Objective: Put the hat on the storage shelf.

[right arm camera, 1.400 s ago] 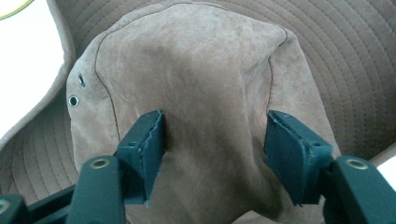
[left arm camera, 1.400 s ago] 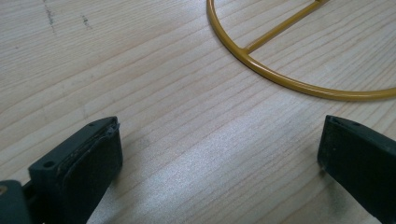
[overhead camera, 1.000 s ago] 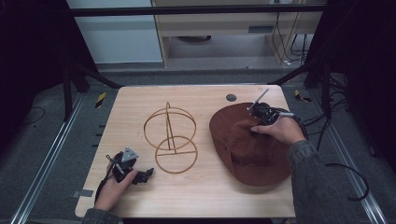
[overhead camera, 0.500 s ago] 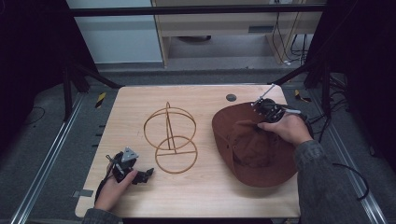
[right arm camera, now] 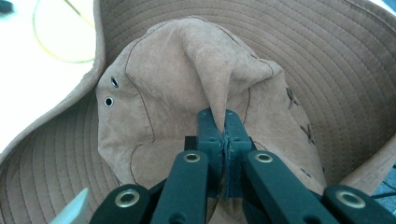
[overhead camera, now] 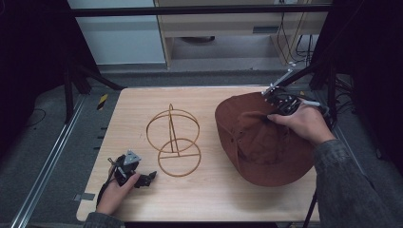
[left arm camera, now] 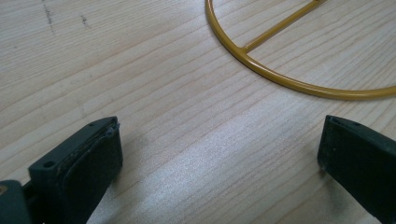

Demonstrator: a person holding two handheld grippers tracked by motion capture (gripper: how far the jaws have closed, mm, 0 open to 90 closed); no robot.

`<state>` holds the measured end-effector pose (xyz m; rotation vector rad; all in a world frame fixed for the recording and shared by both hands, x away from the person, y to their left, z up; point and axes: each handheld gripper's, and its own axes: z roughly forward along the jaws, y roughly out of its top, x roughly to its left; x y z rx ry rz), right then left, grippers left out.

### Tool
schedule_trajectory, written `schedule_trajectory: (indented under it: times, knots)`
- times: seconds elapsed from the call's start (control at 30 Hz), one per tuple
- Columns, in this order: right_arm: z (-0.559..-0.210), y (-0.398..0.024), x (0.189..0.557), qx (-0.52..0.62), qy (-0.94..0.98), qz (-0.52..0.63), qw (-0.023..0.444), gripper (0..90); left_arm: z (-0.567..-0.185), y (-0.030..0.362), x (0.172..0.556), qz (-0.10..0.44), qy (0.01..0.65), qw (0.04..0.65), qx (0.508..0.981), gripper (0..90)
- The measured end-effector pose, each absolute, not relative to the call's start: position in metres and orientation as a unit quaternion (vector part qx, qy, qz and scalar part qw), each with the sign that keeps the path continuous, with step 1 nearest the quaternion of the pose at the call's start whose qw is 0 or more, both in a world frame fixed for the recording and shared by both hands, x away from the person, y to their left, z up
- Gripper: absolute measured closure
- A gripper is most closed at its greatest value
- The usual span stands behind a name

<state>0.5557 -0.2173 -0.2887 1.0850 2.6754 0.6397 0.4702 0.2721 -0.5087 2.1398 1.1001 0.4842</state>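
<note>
A brown wide-brimmed hat [overhead camera: 266,147] lies on the right half of the wooden table [overhead camera: 214,199]. My right gripper [overhead camera: 267,117] is shut on a fold of its crown and holds that fold raised, so the brim tilts. The right gripper view shows the pinched fold between my right gripper's [right arm camera: 223,122] jaws, with the hat [right arm camera: 154,98] hanging below. A golden wire hat stand [overhead camera: 173,137] stands at the table's middle. My left gripper [overhead camera: 148,178] rests near the front left edge. In its own view my left gripper [left arm camera: 219,154] is open over bare wood, just short of the stand's base ring [left arm camera: 280,79].
Black frame poles [overhead camera: 328,80] stand at the table's back corners. A yellow-and-black object [overhead camera: 102,101] lies on the floor at the left, beside metal rails [overhead camera: 47,166]. A low shelf [overhead camera: 228,28] runs behind the table.
My right hand has risen with the hat's crown in the jaws, so the hat has gone from lying flat to partly lifted. The left hand has stayed put.
</note>
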Motion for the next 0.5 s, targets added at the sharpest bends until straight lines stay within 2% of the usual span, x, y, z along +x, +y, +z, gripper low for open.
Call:
schedule_trajectory:
  times: [0.5]
  knots:
    - [-0.219, -0.2, 0.536, 0.334, 0.894, 0.274, 0.121, 88.8, -0.509, 0.272, 0.47, 0.185, 0.422, 0.337, 0.821, 0.0]
